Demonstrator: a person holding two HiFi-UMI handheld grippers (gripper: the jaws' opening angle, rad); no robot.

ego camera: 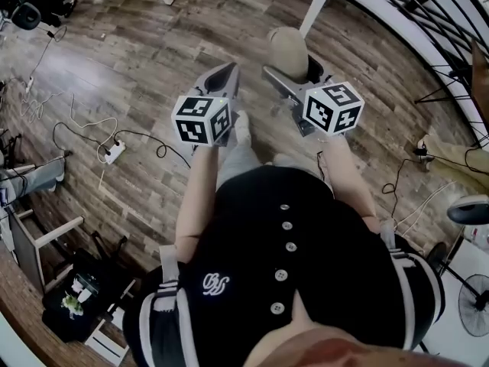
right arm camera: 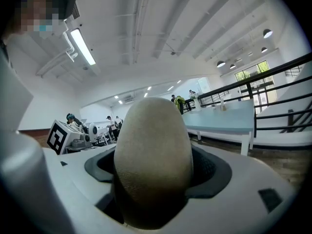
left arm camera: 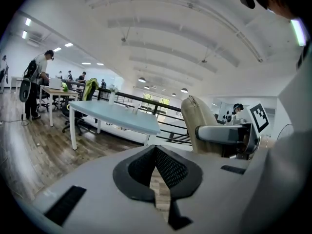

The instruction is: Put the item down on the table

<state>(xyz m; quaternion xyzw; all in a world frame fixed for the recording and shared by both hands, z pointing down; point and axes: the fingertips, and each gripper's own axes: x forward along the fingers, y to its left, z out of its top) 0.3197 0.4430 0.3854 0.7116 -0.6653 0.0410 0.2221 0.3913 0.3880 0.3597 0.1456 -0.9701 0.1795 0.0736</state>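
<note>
the right hand-held gripper clamps a tan, perhaps fabric item mid-carry, the left hand-held gripper is closed on nothing, so next likely comes reaching the pale worktop and lowering it.

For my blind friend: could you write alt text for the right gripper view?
A tan, pebbly, rounded item fills the centre, clamped between the right tongs. Behind stand a pale blue table, a dark railing and distant people under a white ceiling.

Open space ahead; table beyond.
</note>
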